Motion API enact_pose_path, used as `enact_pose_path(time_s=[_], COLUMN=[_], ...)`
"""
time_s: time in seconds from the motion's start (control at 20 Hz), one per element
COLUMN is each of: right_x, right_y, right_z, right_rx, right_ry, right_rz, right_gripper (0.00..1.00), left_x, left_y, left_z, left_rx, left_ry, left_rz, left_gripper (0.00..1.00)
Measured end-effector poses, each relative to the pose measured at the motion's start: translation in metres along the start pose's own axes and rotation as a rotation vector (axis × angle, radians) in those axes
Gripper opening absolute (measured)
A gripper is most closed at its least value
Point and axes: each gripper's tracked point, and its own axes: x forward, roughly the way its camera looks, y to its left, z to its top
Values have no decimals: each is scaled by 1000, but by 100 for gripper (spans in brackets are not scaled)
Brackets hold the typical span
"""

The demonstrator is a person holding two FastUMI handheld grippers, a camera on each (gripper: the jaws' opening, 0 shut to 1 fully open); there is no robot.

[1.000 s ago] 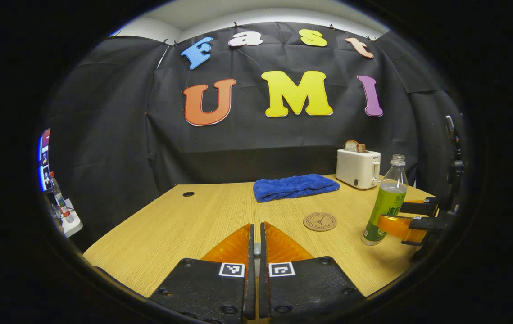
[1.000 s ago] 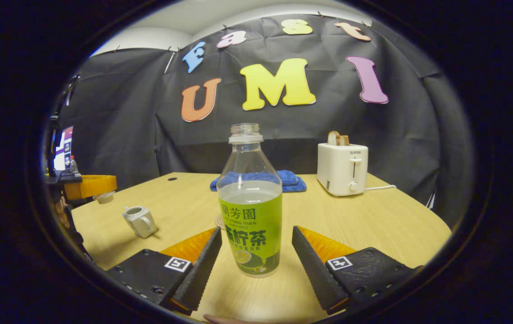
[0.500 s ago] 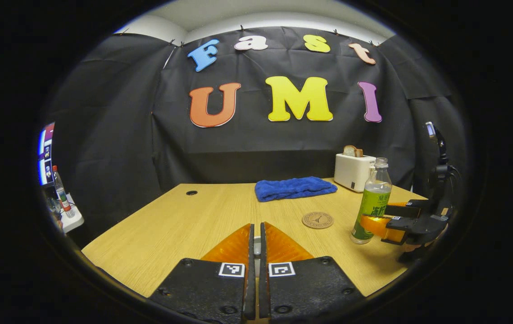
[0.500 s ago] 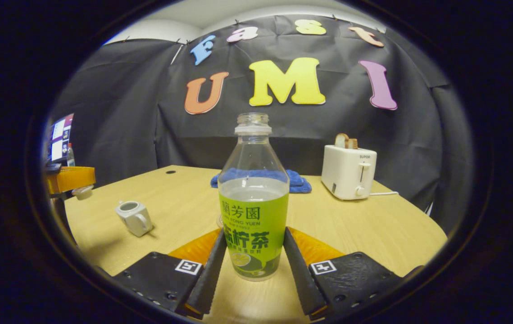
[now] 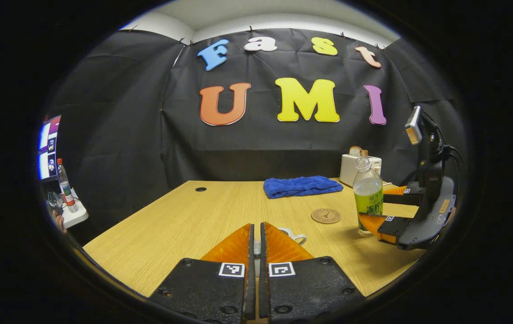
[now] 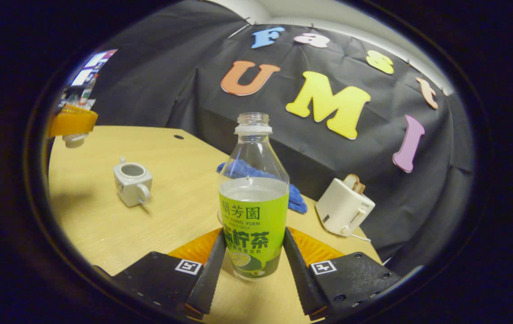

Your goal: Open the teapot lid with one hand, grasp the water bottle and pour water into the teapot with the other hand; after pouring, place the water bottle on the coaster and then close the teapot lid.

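Both fingers of the right tongs (image 6: 252,252) clamp the uncapped water bottle (image 6: 253,211), held upright. Left tongs (image 6: 72,130) pinch the teapot lid (image 6: 74,141), raised above the table (image 6: 103,225). Lidless teapot (image 6: 132,183) stands on the table, the coaster (image 5: 326,216) near the bottle.
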Motion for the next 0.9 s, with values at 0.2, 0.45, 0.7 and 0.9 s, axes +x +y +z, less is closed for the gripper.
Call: enact_pose_path(time_s=[0.2, 0.45, 0.7, 0.9], right_x=[10, 23, 37, 40], right_y=[9, 28, 34, 40], right_z=[5, 13, 28, 39], right_rx=[-201, -445, -687, -841], right_ry=[23, 15, -37, -73], right_rz=[-28, -12, -54, -93], right_gripper=[73, 74, 74, 75], left_x=[-3, -5, -11, -10], left_y=[11, 24, 38, 45], left_z=[-9, -17, -22, -22], left_rx=[-18, -26, -17, -14], left_ry=[10, 10, 16, -2], left_rz=[11, 30, 58, 71], left_gripper=[6, 6, 6, 5])
